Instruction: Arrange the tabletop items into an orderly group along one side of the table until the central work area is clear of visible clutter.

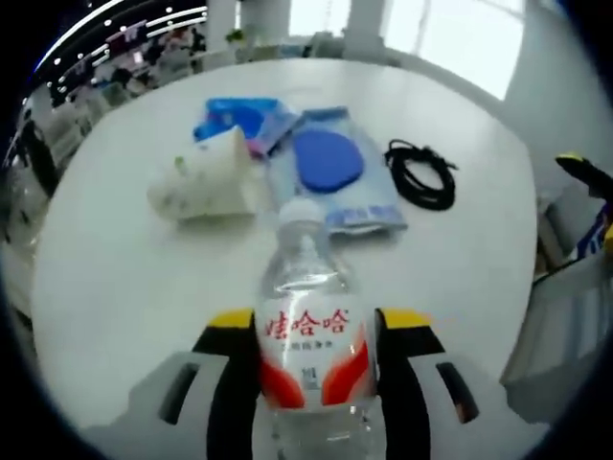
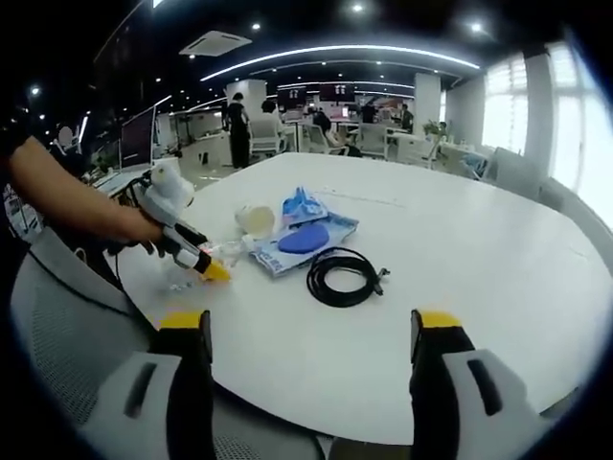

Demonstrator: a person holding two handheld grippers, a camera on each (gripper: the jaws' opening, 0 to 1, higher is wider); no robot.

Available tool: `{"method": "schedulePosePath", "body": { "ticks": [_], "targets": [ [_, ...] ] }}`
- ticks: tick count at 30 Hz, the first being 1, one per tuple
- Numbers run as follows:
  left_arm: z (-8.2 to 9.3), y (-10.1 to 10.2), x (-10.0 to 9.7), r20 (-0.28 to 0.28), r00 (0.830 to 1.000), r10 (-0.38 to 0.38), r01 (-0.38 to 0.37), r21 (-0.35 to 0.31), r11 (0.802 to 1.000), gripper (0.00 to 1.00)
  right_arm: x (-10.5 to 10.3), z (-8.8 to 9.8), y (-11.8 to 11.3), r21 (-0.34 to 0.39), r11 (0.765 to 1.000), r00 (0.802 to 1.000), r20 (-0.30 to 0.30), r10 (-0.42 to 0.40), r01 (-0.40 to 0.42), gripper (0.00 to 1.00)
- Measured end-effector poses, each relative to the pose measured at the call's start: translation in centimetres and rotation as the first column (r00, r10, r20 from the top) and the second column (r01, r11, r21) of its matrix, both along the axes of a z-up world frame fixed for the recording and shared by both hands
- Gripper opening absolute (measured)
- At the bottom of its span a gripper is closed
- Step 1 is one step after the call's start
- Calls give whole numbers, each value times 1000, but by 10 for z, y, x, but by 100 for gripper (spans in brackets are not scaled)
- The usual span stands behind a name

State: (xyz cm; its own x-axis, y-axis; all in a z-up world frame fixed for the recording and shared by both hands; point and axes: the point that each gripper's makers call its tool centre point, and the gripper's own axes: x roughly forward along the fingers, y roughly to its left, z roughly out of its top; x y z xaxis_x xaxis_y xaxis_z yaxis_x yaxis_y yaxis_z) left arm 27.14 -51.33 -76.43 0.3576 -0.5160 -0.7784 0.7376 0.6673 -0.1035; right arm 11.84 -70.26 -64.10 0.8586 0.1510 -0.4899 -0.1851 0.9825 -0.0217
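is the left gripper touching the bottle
Touching. In the left gripper view the bottle stands between the left gripper's two jaws, and both press against its labelled sides with no gap.

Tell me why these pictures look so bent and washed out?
Both views are fisheye, so the table edge curves. In the left gripper view, window light bleaches the far table, and the close bottle is soft. In the right gripper view, windows glare at right, while the ceiling is dark.

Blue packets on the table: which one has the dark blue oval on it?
The larger clear packet next to the black cable; the oval shows through its front. The smaller blue packet behind it, by the white tissue pack, has none.
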Motion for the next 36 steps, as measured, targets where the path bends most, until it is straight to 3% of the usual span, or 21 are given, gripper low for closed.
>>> {"method": "schedulePosePath", "body": {
  "ticks": [5,8,9,18,30,36],
  "targets": [
    [0,1,0,-42,999,10,-10,-1,1000,43,0,-1,-1,-2,1000,1000,-4,-2,2,84],
    [1,4,-2,-75,997,-10,13,40,999,42,0,-1,-1,-2,1000,1000,-2,-5,5,83],
    [-1,8,-4,-76,996,-40,46,84,995,42,0,-1,-1,-2,1000,1000,-3,-5,5,83],
    [-2,19,-2,-79,994,-70,82,162,983,40,-1,-2,-3,-8,1000,1000,-6,-9,9,81],
    [-5,38,-16,-212,965,-152,216,322,922,41,-1,-3,-1,-3,1000,1000,-13,2,-2,77],
    [-4,41,-12,-194,960,-201,258,339,905,41,-2,-4,-1,-1,1000,1000,-18,1,-1,76]
  ]
}}
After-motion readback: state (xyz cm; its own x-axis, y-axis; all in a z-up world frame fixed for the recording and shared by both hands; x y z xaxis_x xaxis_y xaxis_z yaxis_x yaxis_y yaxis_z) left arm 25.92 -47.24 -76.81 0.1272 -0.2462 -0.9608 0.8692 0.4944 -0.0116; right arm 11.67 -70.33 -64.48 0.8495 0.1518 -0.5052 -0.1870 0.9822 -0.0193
